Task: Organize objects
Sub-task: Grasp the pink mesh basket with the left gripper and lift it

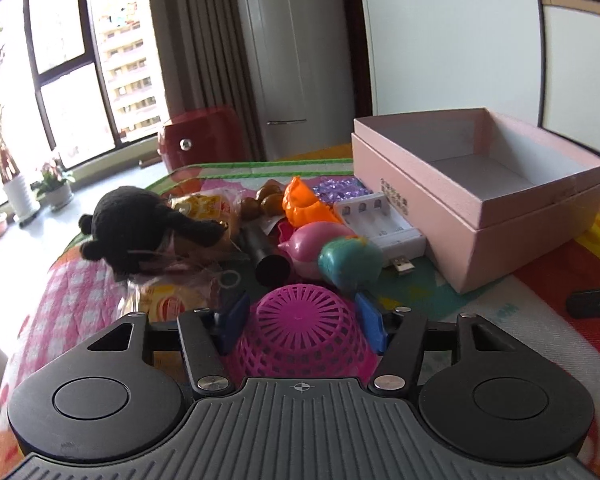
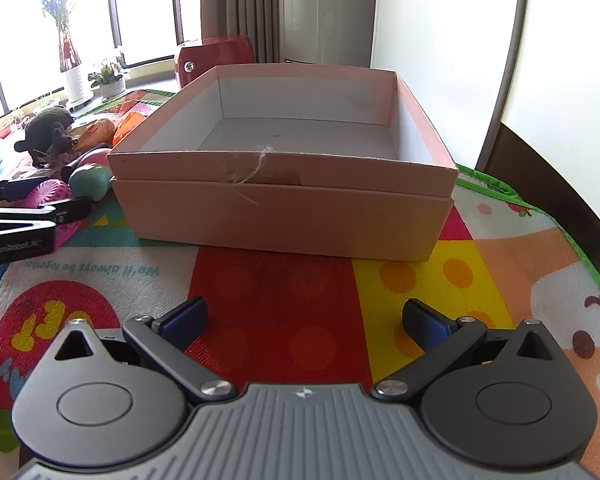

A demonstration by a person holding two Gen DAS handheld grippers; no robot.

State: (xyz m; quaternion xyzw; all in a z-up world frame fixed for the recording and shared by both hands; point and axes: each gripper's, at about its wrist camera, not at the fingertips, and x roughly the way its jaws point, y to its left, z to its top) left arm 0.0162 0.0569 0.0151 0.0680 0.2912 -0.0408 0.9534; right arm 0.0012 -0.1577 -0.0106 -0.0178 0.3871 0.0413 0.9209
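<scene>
A magenta mesh basket [image 1: 300, 332] lies upside down on the play mat, and my left gripper [image 1: 302, 312] is shut on it, one blue pad against each side. In the right wrist view the same basket [image 2: 46, 192] shows pink between the left gripper's black fingers [image 2: 66, 208] at the far left. Just beyond the basket lie a teal toy [image 1: 350, 264], a pink toy [image 1: 306, 246] and a black tube [image 1: 270, 264]. The open pink box [image 1: 480, 216] stands to the right, its inside bare. My right gripper [image 2: 304, 320] hangs open over the mat in front of the box [image 2: 284, 216], holding nothing.
Behind the toys lie a black plush [image 1: 140, 228], snack packets [image 1: 204, 208], an orange toy [image 1: 300, 202], purple beads [image 1: 340, 188] and a white battery charger [image 1: 384, 228] against the box. A red stool [image 1: 200, 140] and potted plants [image 1: 54, 188] stand near the window.
</scene>
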